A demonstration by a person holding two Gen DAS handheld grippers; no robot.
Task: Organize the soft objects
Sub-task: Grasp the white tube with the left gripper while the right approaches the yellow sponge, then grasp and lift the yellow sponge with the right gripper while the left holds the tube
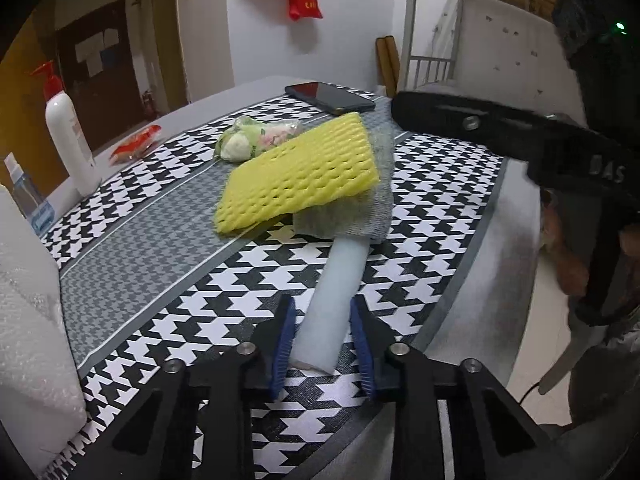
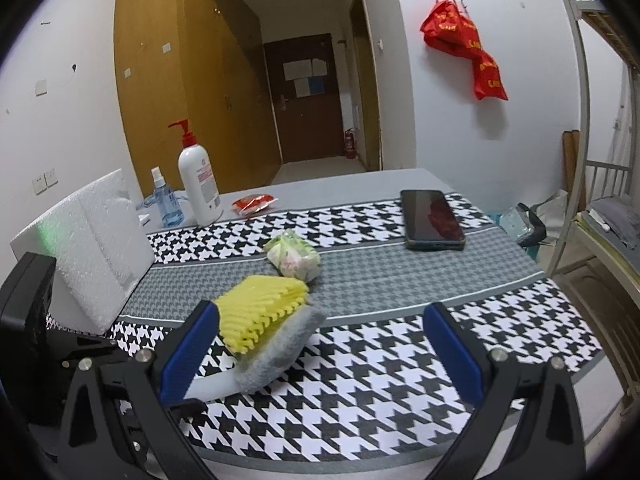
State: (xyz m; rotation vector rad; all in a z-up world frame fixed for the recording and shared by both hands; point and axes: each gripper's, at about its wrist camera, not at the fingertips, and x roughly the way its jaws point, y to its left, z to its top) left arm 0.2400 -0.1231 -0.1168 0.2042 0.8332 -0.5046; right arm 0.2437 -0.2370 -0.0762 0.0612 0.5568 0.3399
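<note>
Three soft items remain stacked mid-table: left gripper [image 1: 323, 344] pinching white foam strip [image 1: 334, 300] poking from under grey cloth [image 1: 380, 184] and yellow foam [image 1: 298, 172]; right gripper [image 2: 320, 356] wide open, empty.

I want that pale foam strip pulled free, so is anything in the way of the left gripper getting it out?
Nothing blocks the left gripper: its blue pads bracket the near end of the pale translucent foam strip. The strip's far end, though, lies under the grey fuzzy cloth pad, with the yellow ribbed foam sheet stacked on top.
</note>
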